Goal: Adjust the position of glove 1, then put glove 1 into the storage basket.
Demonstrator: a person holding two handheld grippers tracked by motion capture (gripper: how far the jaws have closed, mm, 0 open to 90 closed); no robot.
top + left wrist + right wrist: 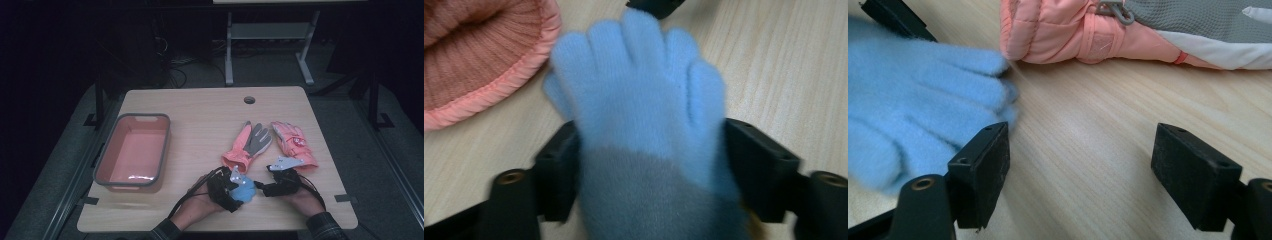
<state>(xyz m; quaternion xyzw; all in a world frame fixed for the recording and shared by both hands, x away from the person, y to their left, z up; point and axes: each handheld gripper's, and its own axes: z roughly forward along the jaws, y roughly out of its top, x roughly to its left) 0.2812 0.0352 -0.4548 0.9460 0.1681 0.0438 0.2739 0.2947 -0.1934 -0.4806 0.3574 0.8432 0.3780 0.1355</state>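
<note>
While gripped, blue glove (pixel 644 95) blurs.

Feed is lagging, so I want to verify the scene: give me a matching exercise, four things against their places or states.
Things:
1. blue glove
2. bin
3. right gripper
4. pink gloves

States or places:
A. jaws apart, nothing between them
B. between the left gripper jaws
C. at the table's left side, nothing inside
D. lying flat beyond both grippers

Pairs: 1-B, 2-C, 3-A, 4-D
</note>
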